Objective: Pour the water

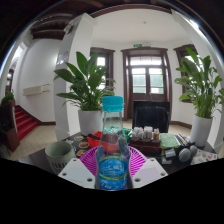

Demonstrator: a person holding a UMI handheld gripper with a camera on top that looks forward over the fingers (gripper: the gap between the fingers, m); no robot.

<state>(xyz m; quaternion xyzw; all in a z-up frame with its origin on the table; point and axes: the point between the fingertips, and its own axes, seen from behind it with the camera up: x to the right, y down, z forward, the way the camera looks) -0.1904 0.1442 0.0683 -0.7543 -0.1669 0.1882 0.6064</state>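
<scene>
A clear water bottle point(112, 150) with a light blue cap and a blue label stands upright between my fingers. My gripper point(112, 163) is shut on the bottle, with a pink pad point(90, 160) pressing its left side and the other pad point(134, 160) its right. The bottle is held above the table's level, with its lower part hidden behind the gripper body. A grey-green cup point(58, 154) stands on the table to the left of the fingers.
A tray with small cups and teaware point(148, 134) sits beyond the bottle to the right. Two large potted plants point(86, 92) point(203, 95) flank a dark wooden door point(146, 80). A red staircase point(22, 122) rises beyond the table to the left.
</scene>
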